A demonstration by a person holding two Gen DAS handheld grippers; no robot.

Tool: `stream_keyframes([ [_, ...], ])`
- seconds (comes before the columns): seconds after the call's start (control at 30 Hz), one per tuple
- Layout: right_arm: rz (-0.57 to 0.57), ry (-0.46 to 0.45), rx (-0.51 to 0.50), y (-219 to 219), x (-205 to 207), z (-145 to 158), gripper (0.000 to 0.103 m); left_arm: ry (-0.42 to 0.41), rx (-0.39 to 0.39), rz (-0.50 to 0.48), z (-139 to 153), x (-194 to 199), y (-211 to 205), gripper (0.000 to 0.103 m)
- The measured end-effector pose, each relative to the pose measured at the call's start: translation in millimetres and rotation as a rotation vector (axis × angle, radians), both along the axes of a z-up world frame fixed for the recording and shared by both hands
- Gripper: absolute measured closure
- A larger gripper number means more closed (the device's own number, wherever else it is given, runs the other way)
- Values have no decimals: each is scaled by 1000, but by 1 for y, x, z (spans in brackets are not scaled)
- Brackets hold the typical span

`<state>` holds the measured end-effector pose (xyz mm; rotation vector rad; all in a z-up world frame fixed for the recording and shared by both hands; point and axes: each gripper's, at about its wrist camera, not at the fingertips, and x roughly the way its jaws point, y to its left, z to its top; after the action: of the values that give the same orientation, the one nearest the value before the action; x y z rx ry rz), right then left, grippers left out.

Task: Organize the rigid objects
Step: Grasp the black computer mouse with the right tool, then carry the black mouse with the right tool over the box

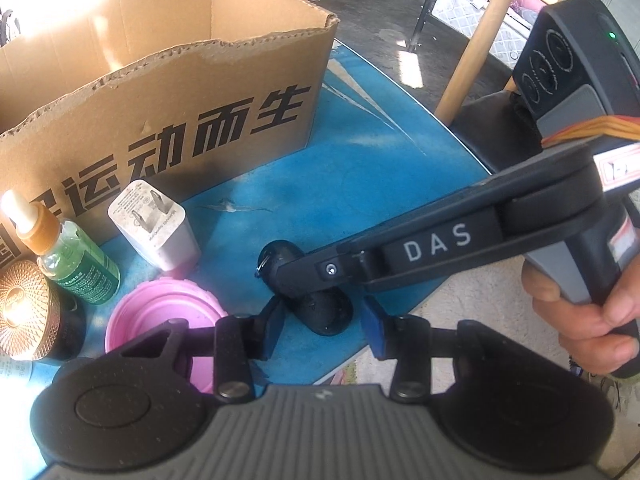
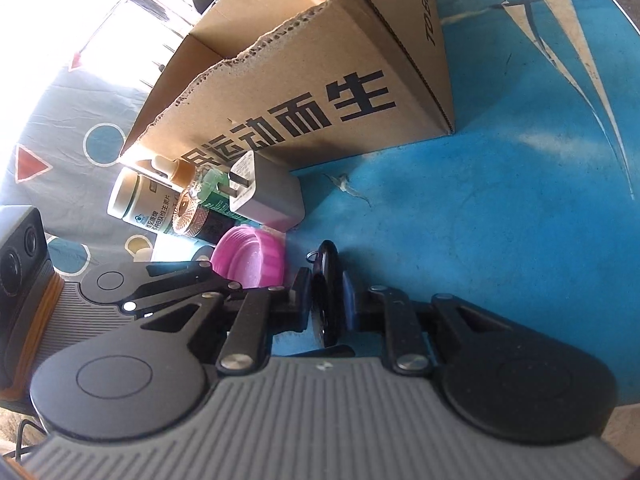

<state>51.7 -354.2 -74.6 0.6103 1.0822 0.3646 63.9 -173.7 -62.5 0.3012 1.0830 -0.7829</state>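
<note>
A black key fob (image 1: 326, 314) (image 2: 326, 280) with a small metal ring stands on edge on the blue table (image 1: 360, 168). My right gripper (image 1: 282, 276) (image 2: 326, 300) comes in from the right and is shut on the fob's flat faces. My left gripper (image 1: 322, 320) straddles the fob's near end. Its left pad (image 1: 274, 330) lies against the fob, and a thin strip of table shows at the right pad (image 1: 374, 334). A hand (image 1: 592, 312) holds the right gripper's handle. An open cardboard box (image 1: 160, 92) (image 2: 320, 80) stands behind.
In front of the box stand a white charger (image 1: 156, 224) (image 2: 260, 196), a green bottle (image 1: 80, 268) with an orange cap, a pink lid (image 1: 160, 316) (image 2: 248, 256), a copper-lidded jar (image 1: 24, 312) and a white-lidded jar (image 2: 136, 200). A wooden chair (image 1: 476, 64) is past the table edge.
</note>
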Motion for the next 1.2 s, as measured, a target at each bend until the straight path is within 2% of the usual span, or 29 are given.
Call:
stream_keyframes([
  [0.37, -29, -4, 39, -1, -11, 4, 89, -18, -9, 2, 10, -6, 4, 61],
  [0.53, -27, -61, 7, 4, -25, 38, 89, -91, -50, -4, 41, -18, 12, 61],
  [0.73, -15, -211, -32, 12, -27, 103, 89, -245, -126, 19, 102, -20, 26, 61],
  [0.83, 1, -277, -38, 17, -2, 135, 89, -301, -144, 62, 126, -3, 33, 61],
  [0.93, 21, -300, -31, 21, 35, 154, 89, -309, -166, 131, 141, 28, 39, 58],
  [1.07, 53, -258, -20, 30, 100, 161, 89, -294, -144, 222, 144, 77, 43, 57],
  [1.2, 65, -144, 9, 38, 169, 143, 89, -210, -111, 305, 130, 133, 47, 56],
])
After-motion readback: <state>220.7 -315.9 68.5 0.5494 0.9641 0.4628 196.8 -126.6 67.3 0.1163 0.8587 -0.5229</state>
